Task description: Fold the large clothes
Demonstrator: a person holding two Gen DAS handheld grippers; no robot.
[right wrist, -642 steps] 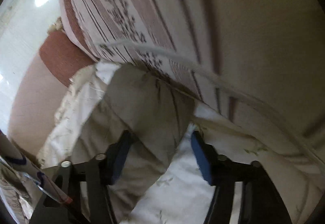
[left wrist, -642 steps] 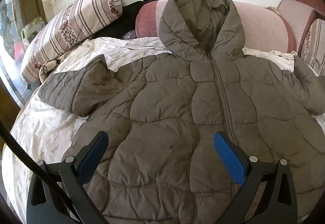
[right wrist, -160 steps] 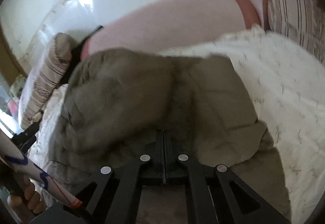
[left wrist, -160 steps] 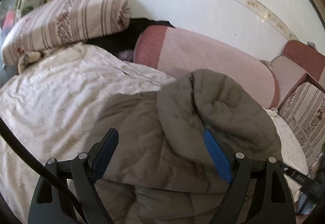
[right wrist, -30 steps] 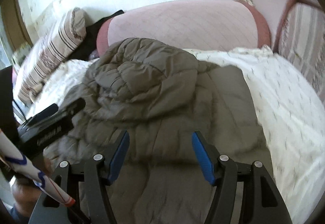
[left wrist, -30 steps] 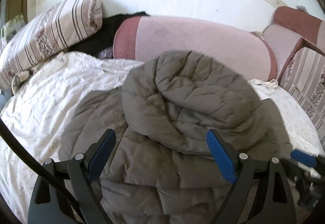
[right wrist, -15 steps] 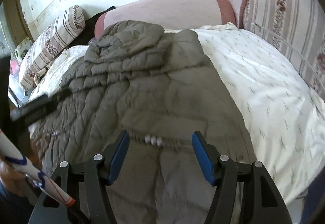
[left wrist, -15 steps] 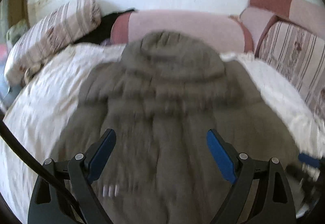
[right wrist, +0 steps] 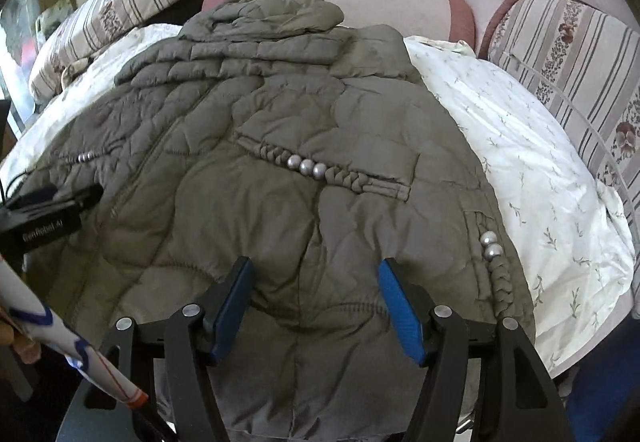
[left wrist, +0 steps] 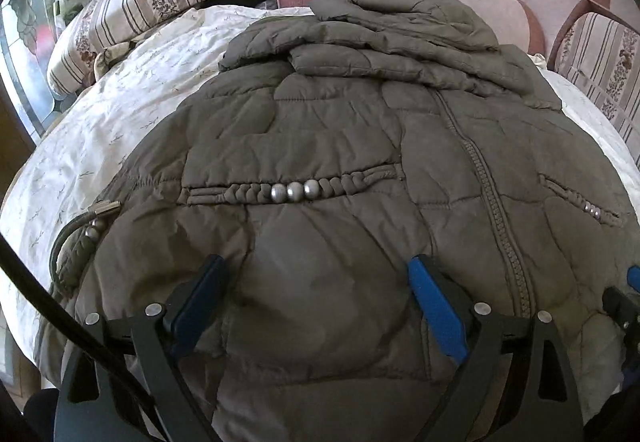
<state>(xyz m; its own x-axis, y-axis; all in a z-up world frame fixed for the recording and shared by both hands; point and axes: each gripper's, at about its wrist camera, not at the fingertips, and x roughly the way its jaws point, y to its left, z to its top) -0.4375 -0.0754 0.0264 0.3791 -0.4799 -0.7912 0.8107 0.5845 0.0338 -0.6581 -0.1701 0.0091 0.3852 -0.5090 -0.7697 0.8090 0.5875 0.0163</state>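
The quilted jacket point(left wrist: 340, 129) lies on the bed point(right wrist: 520, 145), hood at twelve o'clock. The left gripper point(left wrist: 316, 306) and right gripper point(right wrist: 316, 302) hover over its hem at six o'clock, fingers spread, pinching nothing.

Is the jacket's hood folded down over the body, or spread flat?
Folded down: the hood lies bunched on the jacket, over the crossed sleeves.
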